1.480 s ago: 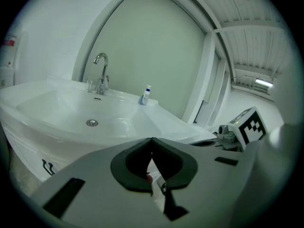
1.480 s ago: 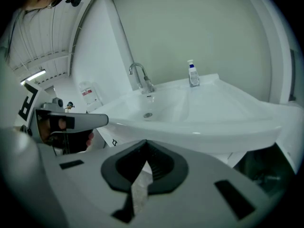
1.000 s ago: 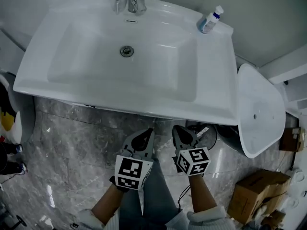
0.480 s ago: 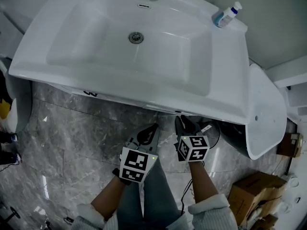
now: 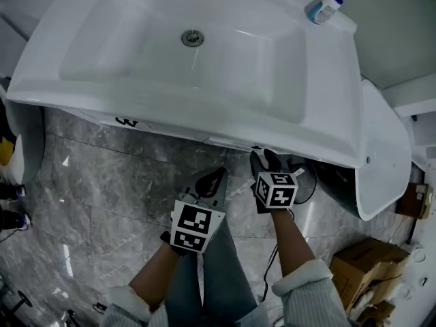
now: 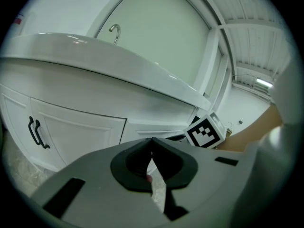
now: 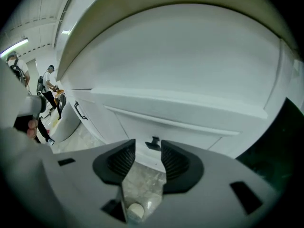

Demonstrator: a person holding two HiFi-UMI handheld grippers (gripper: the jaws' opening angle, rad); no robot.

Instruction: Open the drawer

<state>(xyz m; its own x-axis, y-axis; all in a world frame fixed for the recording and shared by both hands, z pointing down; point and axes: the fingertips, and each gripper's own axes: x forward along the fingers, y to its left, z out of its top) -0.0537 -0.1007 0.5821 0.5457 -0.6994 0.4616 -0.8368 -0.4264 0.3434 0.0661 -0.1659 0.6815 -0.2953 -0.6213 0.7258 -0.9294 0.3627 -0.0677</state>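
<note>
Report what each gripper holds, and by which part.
Nothing is held. The right gripper has just been opening; its fingers stand apart and empty, with the drawer knob ahead, untouched. The left gripper has its fingers together on nothing.

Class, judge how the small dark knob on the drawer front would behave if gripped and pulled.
The knob looks rigid and small, so a grip may slip off. The drawer probably slides straight, since its front looks flat and stiff.

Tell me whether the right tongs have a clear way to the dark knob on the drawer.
Likely yes: the right tongs have just been opening, empty, and the knob shows straight ahead through their gap on the drawer front, with nothing in between.
</note>
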